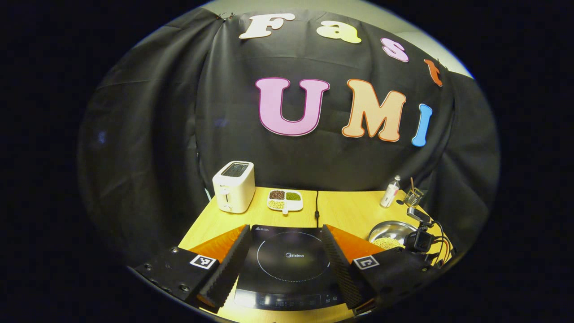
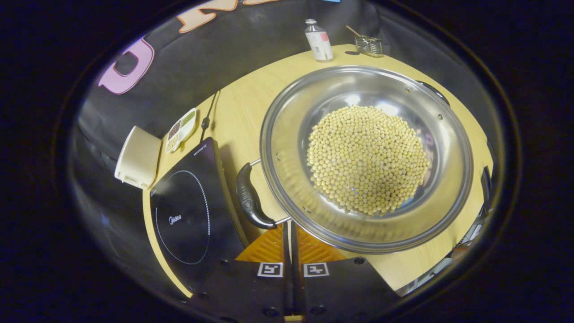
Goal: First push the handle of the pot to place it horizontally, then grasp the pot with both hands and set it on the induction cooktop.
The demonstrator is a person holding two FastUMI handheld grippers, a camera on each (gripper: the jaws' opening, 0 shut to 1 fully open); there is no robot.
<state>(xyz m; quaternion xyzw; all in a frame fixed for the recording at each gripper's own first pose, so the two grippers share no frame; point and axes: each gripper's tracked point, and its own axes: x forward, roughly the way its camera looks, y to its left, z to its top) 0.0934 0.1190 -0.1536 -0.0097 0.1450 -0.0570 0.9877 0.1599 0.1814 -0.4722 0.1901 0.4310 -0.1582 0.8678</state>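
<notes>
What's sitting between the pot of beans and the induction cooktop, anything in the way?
Nothing visible. The pot sits beside the induction cooktop, with bare table between them. The toaster and divided dish stand behind the cooktop, off that path.

Pot [image 1: 389,232] half hidden behind right gripper [image 1: 419,240] in left gripper view, its handles unseen there. Far handle [image 2: 432,91] in right gripper view mostly masked by pot rim; near handle's [image 2: 251,197] lower end touching or just above the shut fingertips [image 2: 289,229], cannot tell which. Cooktop [image 1: 287,264] sides covered by left fingers [image 1: 228,264]; panel markings too small to tell.
</notes>
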